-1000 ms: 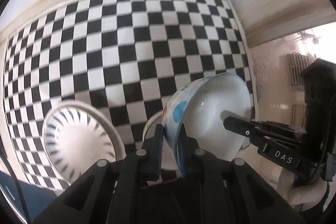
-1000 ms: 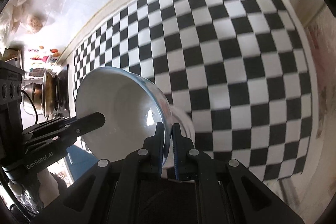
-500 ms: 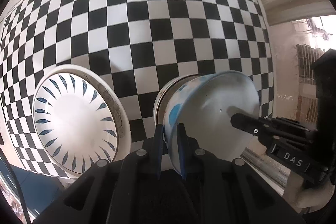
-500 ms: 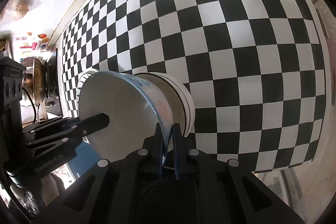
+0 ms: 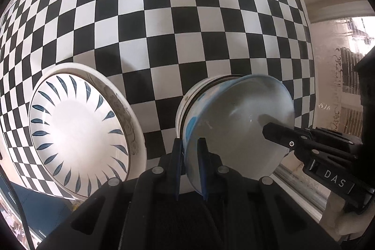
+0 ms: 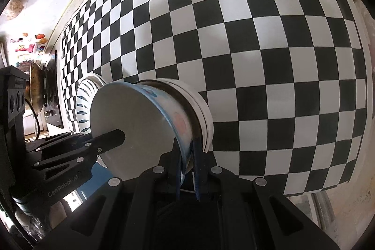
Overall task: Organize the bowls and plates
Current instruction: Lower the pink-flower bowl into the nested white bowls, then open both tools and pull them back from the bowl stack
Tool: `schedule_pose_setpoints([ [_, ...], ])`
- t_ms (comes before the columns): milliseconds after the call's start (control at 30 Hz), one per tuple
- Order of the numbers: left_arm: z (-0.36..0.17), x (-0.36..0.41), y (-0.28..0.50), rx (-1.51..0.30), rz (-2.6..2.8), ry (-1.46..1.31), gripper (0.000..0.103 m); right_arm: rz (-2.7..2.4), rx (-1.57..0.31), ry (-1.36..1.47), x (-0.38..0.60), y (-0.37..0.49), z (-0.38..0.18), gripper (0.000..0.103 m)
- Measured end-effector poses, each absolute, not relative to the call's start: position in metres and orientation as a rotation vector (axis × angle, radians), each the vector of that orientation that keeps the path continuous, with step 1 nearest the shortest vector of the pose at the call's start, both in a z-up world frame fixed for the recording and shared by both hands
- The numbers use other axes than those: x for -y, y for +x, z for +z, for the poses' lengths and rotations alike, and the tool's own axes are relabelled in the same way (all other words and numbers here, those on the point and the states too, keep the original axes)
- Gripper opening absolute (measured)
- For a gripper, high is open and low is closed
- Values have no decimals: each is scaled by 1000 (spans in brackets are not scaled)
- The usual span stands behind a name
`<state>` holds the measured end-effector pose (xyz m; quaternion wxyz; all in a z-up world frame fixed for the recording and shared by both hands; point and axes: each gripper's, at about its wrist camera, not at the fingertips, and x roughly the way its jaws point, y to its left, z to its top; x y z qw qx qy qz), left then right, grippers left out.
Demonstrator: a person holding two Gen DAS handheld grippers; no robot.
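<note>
1. Both claws are clamped narrow on one painted bowl (image 5: 236,130): the left gripper (image 5: 190,156) pinches the rim nearest its camera, and the right gripper (image 6: 187,157) pinches the opposite rim
2. The painted bowl sits partly nested in a white bowl (image 5: 187,97) that lies just beyond the left claw's tips, on the checkered cloth (image 5: 187,15)
3. To finish the nesting well, I judge both claws should lower at the same pace and keep the rim level, so the bowl seats squarely and does not wedge on one side
4. Loosen only once the bowl's weight rests on the one beneath; letting go of one side early would probably tip it
5. Draw each claw straight back off the rim, so its fingers do not drag the stack
6. The left view alone shows the whole blue-leaf plate (image 5: 79,132) beside that claw, on another plate whose patterned rim shows at its edge; the right view catches only a sliver of it
7. The right view alone shows the gap between the two bowls' rims, and a wok-like pan (image 6: 36,90) at the picture's far left edge
</note>
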<state>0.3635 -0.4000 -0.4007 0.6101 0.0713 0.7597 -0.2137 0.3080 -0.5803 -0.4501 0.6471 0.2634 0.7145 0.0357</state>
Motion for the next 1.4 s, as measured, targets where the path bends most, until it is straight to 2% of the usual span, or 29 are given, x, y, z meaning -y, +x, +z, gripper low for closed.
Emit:
schedule_pose_setpoints([
  [633, -408, 404, 368, -1783, -461, 195, 12, 54, -1672, 613, 581, 308, -450, 11],
  [800, -406, 402, 367, -1771, -447, 203, 13, 45, -1673, 614, 581, 307, -445, 16],
  [1400, -383, 392, 368, -1681, -407, 203, 17, 4, -1659, 523, 581, 298, -437, 17],
])
